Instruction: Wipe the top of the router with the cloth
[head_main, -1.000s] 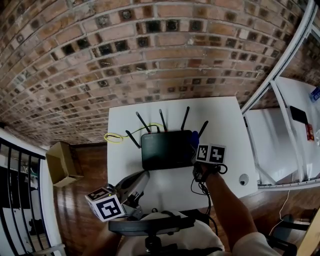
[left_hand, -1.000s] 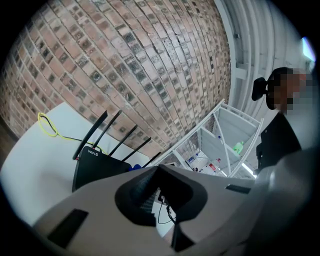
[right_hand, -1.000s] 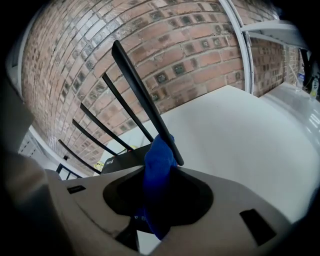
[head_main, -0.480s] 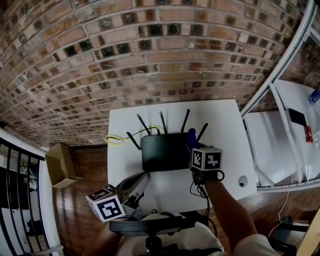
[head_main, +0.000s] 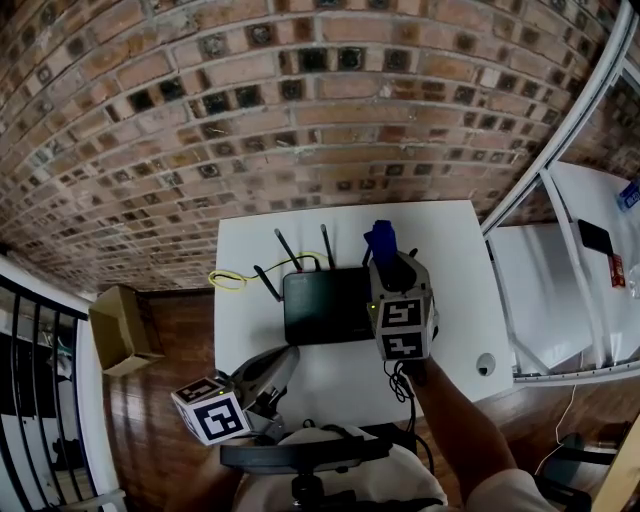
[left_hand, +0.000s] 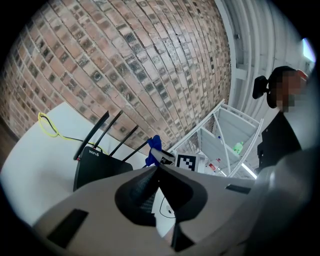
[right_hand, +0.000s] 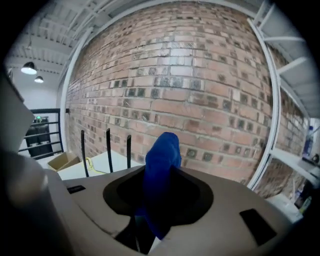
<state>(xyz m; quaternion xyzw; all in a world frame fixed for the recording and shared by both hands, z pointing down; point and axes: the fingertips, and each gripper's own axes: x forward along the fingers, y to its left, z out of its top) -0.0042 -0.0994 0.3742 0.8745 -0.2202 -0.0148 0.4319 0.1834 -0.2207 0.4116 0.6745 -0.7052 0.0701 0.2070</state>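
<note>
While the right gripper (head_main: 389, 264) pinches the crumpled blue cloth (head_main: 380, 240) in closed fingers above the flat black plastic router (head_main: 325, 305), a careless sweep could snag its thin black antennas (head_main: 288, 248).

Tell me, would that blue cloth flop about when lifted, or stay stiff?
Probably soft yet bunched: the cloth stands as a rounded wad above the right gripper instead of dangling. Likely light, since one small pinch holds it above the router.

left tongs (head_main: 288, 355) closed, right tongs (head_main: 388, 262) clamped, aloft
</note>
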